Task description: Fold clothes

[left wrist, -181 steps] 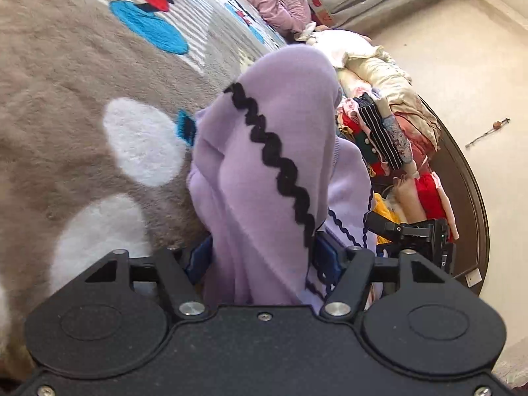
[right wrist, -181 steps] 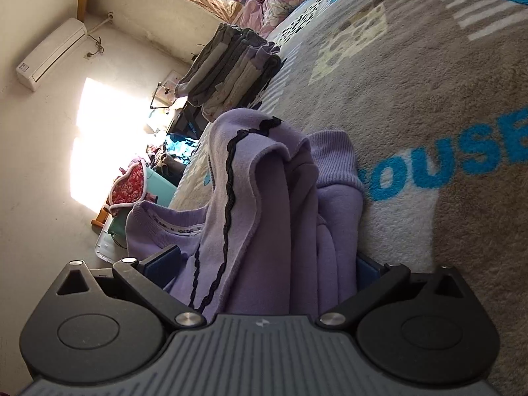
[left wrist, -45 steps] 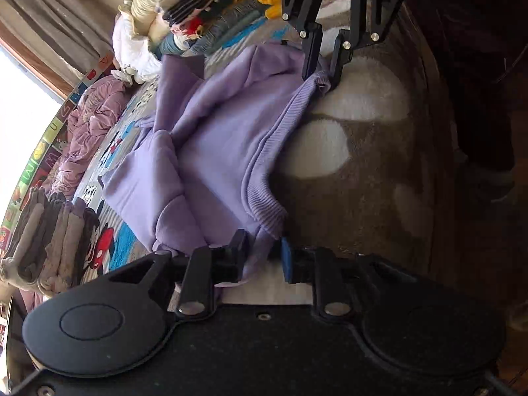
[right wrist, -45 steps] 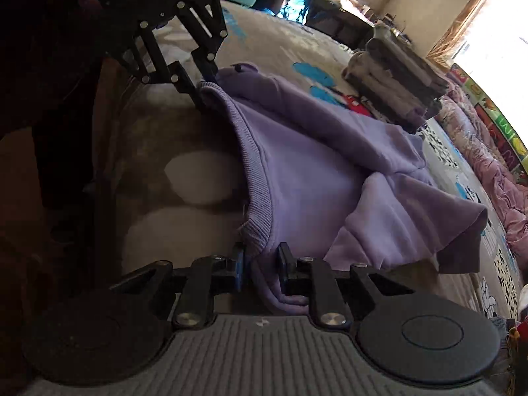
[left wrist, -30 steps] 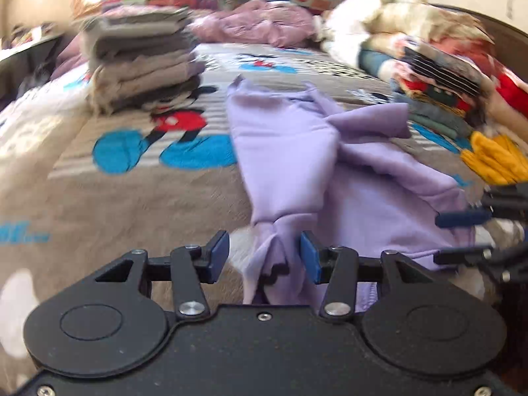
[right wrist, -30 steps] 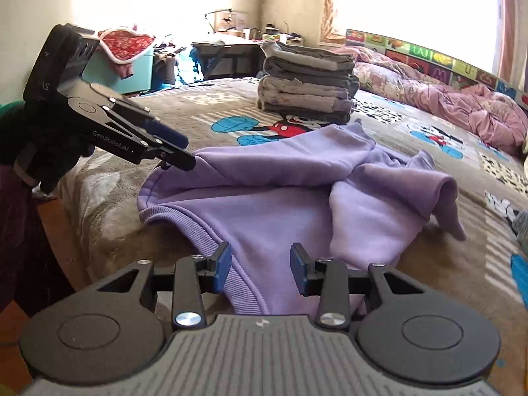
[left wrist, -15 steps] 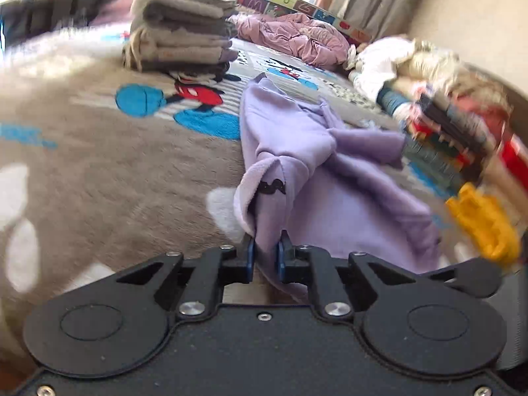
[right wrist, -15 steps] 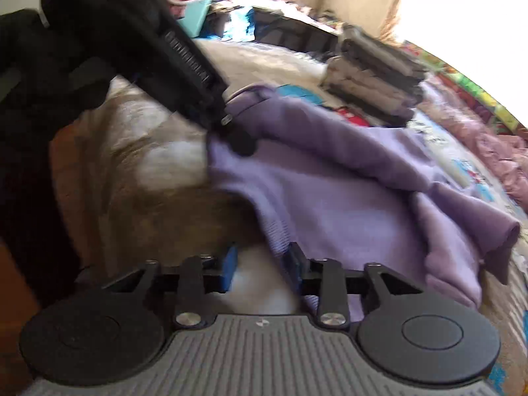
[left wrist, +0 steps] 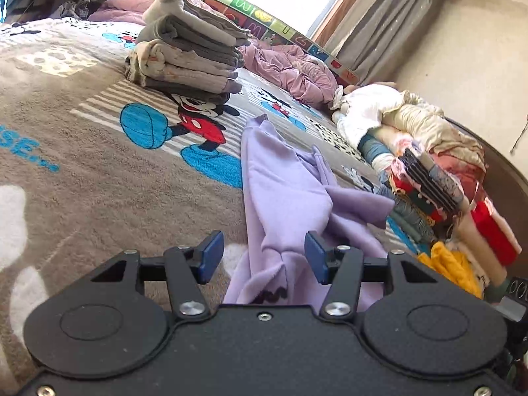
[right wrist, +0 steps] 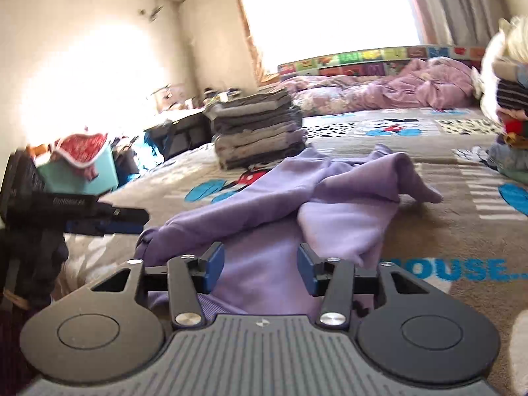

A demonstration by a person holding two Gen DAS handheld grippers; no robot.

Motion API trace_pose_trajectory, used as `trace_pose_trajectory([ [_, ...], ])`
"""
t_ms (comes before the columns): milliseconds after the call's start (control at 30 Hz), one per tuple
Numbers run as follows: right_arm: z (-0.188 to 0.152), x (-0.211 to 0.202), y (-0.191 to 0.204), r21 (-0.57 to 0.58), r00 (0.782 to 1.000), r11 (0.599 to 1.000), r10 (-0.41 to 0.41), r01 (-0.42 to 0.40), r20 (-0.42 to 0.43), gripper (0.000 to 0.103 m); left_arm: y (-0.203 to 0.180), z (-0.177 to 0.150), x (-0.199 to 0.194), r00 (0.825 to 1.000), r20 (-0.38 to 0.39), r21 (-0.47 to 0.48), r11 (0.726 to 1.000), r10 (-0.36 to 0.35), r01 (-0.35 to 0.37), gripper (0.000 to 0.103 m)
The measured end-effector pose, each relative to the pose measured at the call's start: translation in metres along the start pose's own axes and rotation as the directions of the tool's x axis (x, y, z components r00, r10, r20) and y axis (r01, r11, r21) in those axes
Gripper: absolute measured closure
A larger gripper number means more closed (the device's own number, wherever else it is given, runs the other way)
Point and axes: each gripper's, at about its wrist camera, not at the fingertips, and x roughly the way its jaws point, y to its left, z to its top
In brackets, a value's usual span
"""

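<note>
While the left gripper (left wrist: 260,260) gapes wide, holding nothing, the purple sweatshirt (left wrist: 290,198) lies rumpled on the blanket (left wrist: 99,178), unfolded. From the right wrist, the right gripper (right wrist: 260,270) hovers equally wide and empty above it; a folded stack (right wrist: 257,125) suggests finished garments.

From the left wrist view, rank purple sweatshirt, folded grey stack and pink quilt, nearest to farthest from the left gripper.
1. Purple sweatshirt, lying between the open fingers of the left gripper.
2. Folded grey stack, ahead and left, mid-bed.
3. Pink quilt, farthest, beyond the stack by the window.
</note>
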Motion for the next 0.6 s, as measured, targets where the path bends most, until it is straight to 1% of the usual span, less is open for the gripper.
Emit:
trace_pose_trajectory([
  [67, 0.005, 0.006, -0.026, 0.08, 1.0, 0.997, -0.021, 0.02, 0.014, 0.048, 0.005, 0.014, 0.011, 1.0, 0.006, 0.001, 1.0, -0.005, 0.005, 0.05],
  [100, 0.007, 0.008, -0.039, 0.12, 0.999, 0.992, -0.032, 0.03, 0.02, 0.046, 0.007, 0.021, 0.016, 1.0, 0.008, 0.0, 1.0, -0.008, 0.008, 0.05],
  [167, 0.01, 0.018, -0.06, 0.178, 0.998, 0.983, -0.057, 0.054, 0.015, 0.045, 0.014, 0.031, 0.03, 1.0, 0.005, -0.01, 1.0, -0.022, 0.022, 0.05],
  [233, 0.01, 0.03, -0.081, 0.261, 0.998, 0.963, -0.069, 0.065, 0.007, 0.044, 0.019, 0.038, 0.047, 0.999, -0.017, -0.023, 0.999, -0.041, 0.04, 0.05],
  [267, 0.01, 0.037, -0.091, 0.302, 0.998, 0.951, -0.068, 0.064, 0.001, 0.044, 0.022, 0.041, 0.057, 0.998, -0.035, -0.031, 0.998, -0.053, 0.052, 0.05],
  [333, 0.009, 0.054, -0.107, 0.379, 0.998, 0.924, -0.052, 0.058, -0.028, 0.037, 0.026, 0.046, 0.075, 0.995, -0.07, -0.048, 0.996, -0.077, 0.073, 0.05],
  [400, 0.007, 0.066, -0.115, 0.429, 0.999, 0.902, -0.022, 0.04, -0.046, 0.036, 0.03, 0.052, 0.095, 0.989, -0.101, -0.075, 0.992, -0.105, 0.098, 0.05],
  [433, 0.007, 0.073, -0.118, 0.453, 0.999, 0.891, -0.004, 0.028, -0.054, 0.032, 0.031, 0.056, 0.105, 0.985, -0.117, -0.091, 0.989, -0.125, 0.115, 0.05],
  [467, 0.007, 0.079, -0.121, 0.463, 0.998, 0.886, 0.009, 0.022, -0.063, 0.03, 0.031, 0.059, 0.116, 0.979, -0.141, -0.1, 0.986, -0.146, 0.133, 0.047],
  [500, 0.01, 0.085, -0.121, 0.451, 0.997, 0.893, 0.014, 0.022, -0.076, 0.028, 0.031, 0.063, 0.128, 0.973, -0.163, -0.108, 0.983, -0.163, 0.147, 0.046],
  [533, 0.013, 0.092, -0.122, 0.435, 0.996, 0.9, 0.019, 0.022, -0.089, 0.027, 0.031, 0.066, 0.139, 0.971, -0.179, -0.105, 0.985, -0.157, 0.14, 0.046],
  [600, 0.018, 0.104, -0.128, 0.439, 0.992, 0.899, 0.047, 0.007, -0.113, 0.026, 0.031, 0.072, 0.161, 0.967, -0.21, -0.099, 0.987, -0.147, 0.129, 0.046],
])
